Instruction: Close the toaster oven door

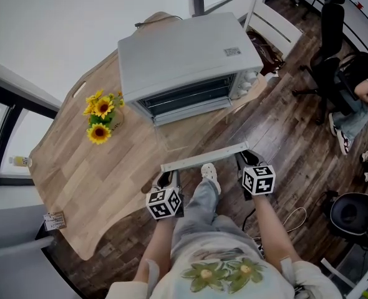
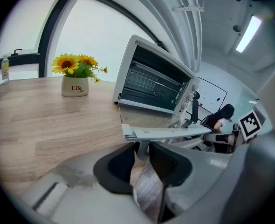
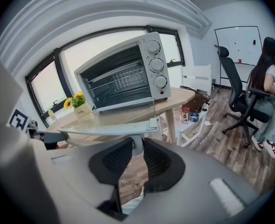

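Head view: toaster oven sits on the wooden table, at the edge nearest the person. Its glass door is dropped open, roughly level, and sticks out past the table edge. The door handle is a pale bar along the door's front edge. Left gripper is at the bar's left end and right gripper at its right end, both coming in from below. A sunflower pot stands on the table to the left of the oven. A seated person is at far right, well apart.

Left gripper view: the handle's end post stands between the two dark pads, which are clamped on it, with the bar running right just above. The oven cavity is open behind and the racks are visible.

Right gripper view: same picture, mirrored. The pads are closed on the handle's right-hand post, with the bar running left across the top of the jaws. Beyond it are the oven front, open, and three knobs in a column on its right side. The door is not shut.
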`<action>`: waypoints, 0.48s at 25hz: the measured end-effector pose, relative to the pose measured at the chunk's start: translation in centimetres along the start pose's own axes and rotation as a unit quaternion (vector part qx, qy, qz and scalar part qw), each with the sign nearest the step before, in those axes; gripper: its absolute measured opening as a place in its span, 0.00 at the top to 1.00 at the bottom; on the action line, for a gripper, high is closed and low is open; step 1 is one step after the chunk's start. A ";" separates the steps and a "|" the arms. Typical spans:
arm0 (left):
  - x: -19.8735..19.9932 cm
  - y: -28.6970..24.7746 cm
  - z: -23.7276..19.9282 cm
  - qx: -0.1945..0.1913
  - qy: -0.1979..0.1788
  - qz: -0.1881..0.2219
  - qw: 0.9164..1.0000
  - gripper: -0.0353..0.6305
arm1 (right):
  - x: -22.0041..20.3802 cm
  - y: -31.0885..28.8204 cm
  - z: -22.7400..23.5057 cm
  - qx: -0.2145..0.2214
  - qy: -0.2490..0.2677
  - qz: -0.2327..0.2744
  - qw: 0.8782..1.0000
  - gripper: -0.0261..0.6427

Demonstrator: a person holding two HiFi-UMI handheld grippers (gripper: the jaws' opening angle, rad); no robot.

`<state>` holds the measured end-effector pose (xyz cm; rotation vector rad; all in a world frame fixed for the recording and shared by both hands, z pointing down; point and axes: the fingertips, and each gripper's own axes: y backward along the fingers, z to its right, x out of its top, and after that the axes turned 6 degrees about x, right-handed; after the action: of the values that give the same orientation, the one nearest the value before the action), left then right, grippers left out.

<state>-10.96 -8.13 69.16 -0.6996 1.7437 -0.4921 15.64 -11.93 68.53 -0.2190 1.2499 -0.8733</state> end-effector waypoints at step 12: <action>1.9 1.2 0.6 0.010 -0.012 -0.022 1.000 0.79 | 1.7 1.2 -0.6 -0.016 -0.015 0.014 1.000 0.84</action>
<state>-10.96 -8.51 66.86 -0.7275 1.7012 -0.5280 15.71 -12.13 66.39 -0.2377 1.2364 -0.8233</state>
